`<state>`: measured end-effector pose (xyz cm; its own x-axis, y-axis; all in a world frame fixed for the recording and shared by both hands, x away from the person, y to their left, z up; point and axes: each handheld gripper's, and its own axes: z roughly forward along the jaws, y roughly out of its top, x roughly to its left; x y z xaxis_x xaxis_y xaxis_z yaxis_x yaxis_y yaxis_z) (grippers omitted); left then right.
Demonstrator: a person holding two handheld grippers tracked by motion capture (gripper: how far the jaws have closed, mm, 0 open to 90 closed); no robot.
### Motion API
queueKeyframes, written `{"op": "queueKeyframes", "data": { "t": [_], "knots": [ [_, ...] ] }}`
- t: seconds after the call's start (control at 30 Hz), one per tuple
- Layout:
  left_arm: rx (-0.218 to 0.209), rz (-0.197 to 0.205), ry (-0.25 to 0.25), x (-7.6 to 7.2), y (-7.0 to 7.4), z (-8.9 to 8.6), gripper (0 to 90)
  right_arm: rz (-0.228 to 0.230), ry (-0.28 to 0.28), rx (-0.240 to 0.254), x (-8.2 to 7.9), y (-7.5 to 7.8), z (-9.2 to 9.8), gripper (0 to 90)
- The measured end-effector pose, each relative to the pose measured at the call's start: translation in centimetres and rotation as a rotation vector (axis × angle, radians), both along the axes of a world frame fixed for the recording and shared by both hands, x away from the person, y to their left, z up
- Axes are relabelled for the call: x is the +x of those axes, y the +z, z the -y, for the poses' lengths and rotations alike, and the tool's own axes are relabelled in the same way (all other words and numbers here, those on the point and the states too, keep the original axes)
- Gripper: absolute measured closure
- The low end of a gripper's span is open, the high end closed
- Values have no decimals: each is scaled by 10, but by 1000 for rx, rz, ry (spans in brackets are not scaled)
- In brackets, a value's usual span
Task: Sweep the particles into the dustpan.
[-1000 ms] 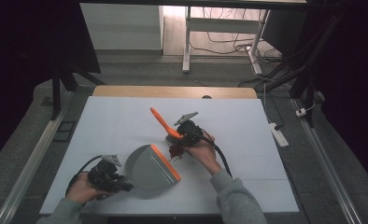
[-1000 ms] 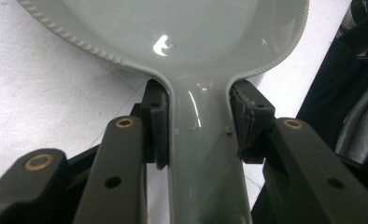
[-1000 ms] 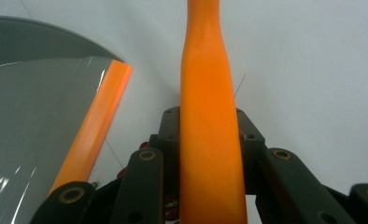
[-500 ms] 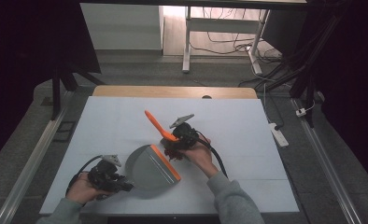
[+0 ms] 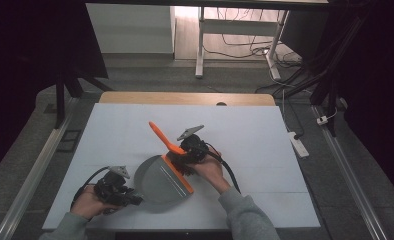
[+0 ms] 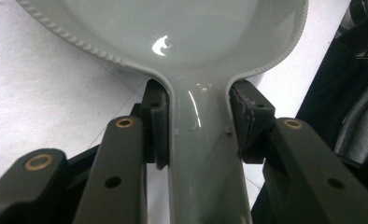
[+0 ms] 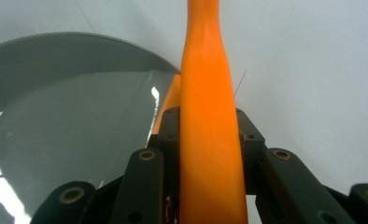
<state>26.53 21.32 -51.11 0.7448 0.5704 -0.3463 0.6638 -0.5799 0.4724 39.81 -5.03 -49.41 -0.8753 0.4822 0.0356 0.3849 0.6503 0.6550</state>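
Left hand-held gripper point(image 5: 135, 199) clamps the grey plastic dustpan point(image 5: 157, 182) handle, right hand-held gripper point(image 5: 177, 151) grips the orange brush point(image 5: 167, 150) handle just ahead; sweeping step looks underway, next likely drawing the brush toward the pan.

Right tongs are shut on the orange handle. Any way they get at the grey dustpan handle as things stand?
Probably not. The right tongs are shut on the orange handle, so they are occupied, and the left tongs already clamp the dustpan handle on both sides. The right would have to let go first.
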Motion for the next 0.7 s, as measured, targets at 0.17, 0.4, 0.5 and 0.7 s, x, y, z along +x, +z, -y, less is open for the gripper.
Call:
{"op": "queueKeyframes", "data": {
  "t": [0.17, 0.4, 0.5, 0.7],
  "knots": [
    [0, 0, 0, 0, 0, 0, 614, -6, 11, 13, -4, 0, -4, 709],
    [-2, -1, 4, 0, 0, 0, 614, -8, 57, 51, -16, 2, -16, 709],
    [-2, -1, 4, 0, 0, 0, 614, -9, 66, 53, -19, 3, -19, 709],
    [-4, -1, 3, 0, -1, 0, 614, -11, 108, 59, -27, 5, -27, 708]
  ]
}}
